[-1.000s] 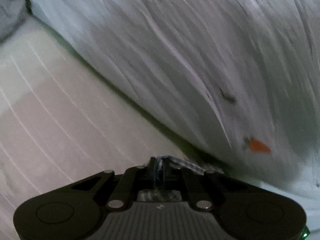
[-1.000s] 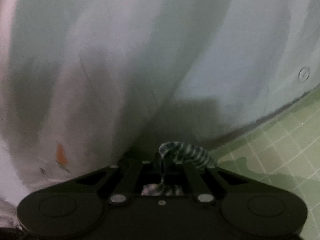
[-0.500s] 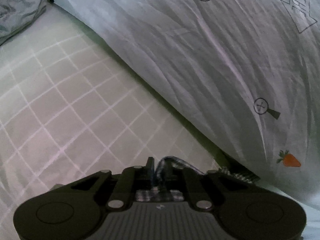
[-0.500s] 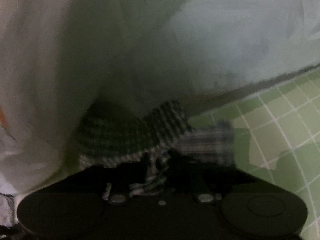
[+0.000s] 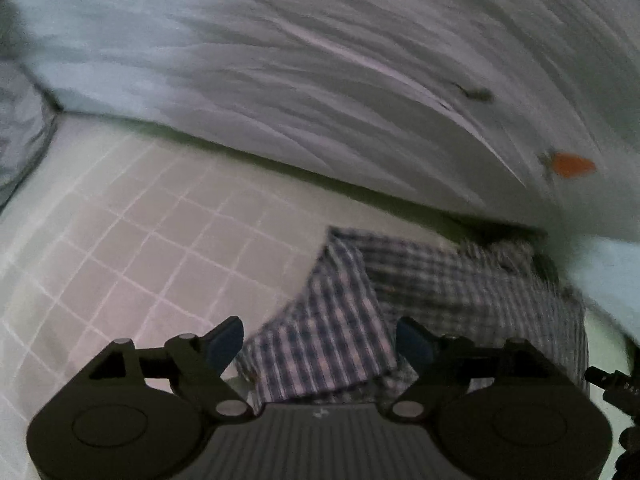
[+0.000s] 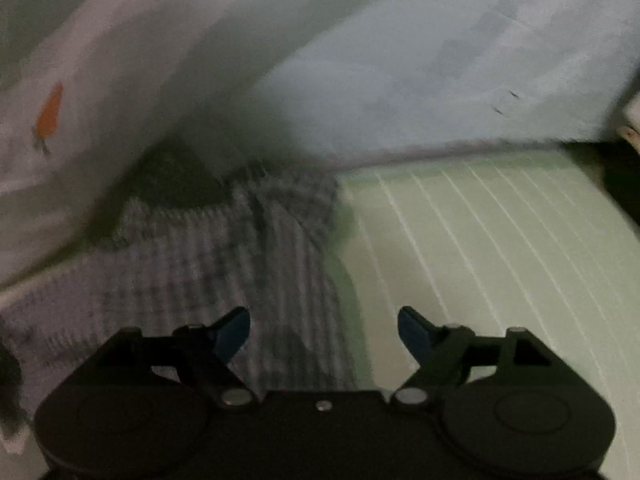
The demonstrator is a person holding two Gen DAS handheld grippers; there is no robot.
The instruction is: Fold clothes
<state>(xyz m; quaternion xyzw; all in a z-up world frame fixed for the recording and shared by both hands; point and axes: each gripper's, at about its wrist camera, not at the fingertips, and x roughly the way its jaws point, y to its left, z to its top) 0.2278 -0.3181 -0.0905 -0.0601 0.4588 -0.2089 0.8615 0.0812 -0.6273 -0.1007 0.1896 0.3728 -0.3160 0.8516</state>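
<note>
A blue and white checked garment (image 5: 400, 304) lies on the gridded mat (image 5: 132, 232), partly under a large pale sheet with small prints and an orange carrot (image 5: 570, 164). My left gripper (image 5: 320, 342) is open, its jaws either side of the garment's near fold, not pinching it. In the right wrist view the same checked garment (image 6: 208, 264) lies left of centre. My right gripper (image 6: 324, 330) is open above its right edge, with the green gridded mat (image 6: 480, 248) to the right. The view is blurred.
The pale printed sheet (image 6: 400, 60) fills the upper half of both views and overhangs the garment. A crumpled grey cloth (image 5: 20, 128) sits at the far left. The mat's far right edge (image 6: 600, 184) drops into dark space. Part of the other gripper (image 5: 620, 392) shows at right.
Both grippers were shut on the checked garment; now both are open and the garment lies released on the mat. Both views have pulled back from it.
</note>
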